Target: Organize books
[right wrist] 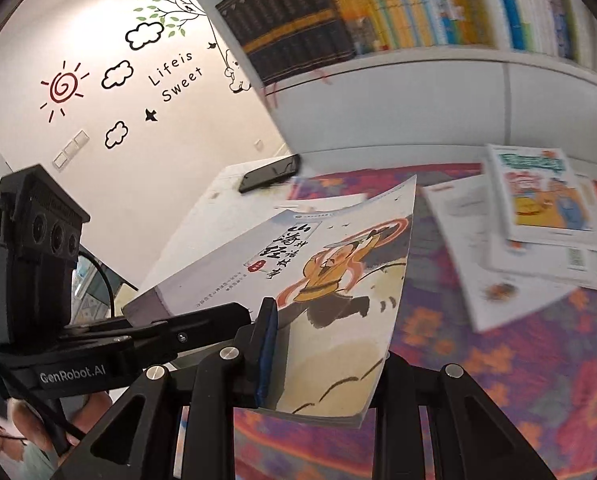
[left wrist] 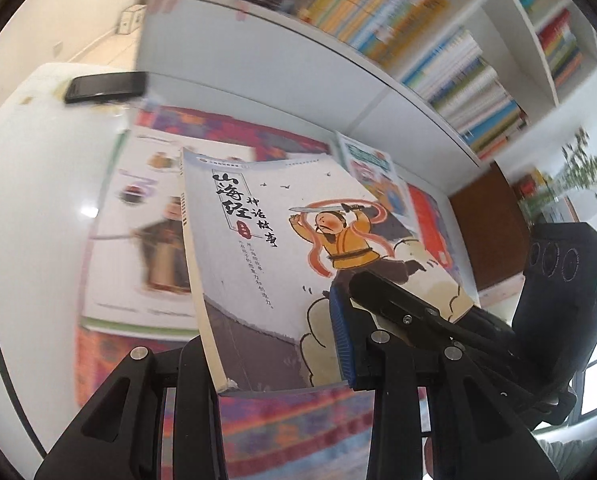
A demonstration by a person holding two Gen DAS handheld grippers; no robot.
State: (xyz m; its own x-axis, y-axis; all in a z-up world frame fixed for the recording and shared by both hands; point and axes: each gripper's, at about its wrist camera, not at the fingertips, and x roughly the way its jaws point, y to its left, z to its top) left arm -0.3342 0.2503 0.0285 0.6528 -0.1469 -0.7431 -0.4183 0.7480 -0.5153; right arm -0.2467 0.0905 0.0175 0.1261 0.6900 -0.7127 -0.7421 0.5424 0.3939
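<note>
A paperback with a warrior in yellow on its cover (left wrist: 266,264) is held in the air above the table, tilted. My left gripper (left wrist: 274,344) is shut on its lower edge, a blue pad (left wrist: 342,340) pressed on the cover. My right gripper (right wrist: 322,344) is shut on the same book (right wrist: 338,280) at its near corner, with a blue pad (right wrist: 268,344) on the cover. Each view shows the other gripper's body beside the book. More books lie flat on the patterned cloth: one large (left wrist: 138,232), a small pile (right wrist: 538,220).
A white bookshelf (left wrist: 378,80) packed with upright books stands behind the table. A black phone (right wrist: 270,172) lies on the white table's far corner. A colourful patterned cloth (right wrist: 518,360) covers the table. A plant (left wrist: 578,172) stands at the right.
</note>
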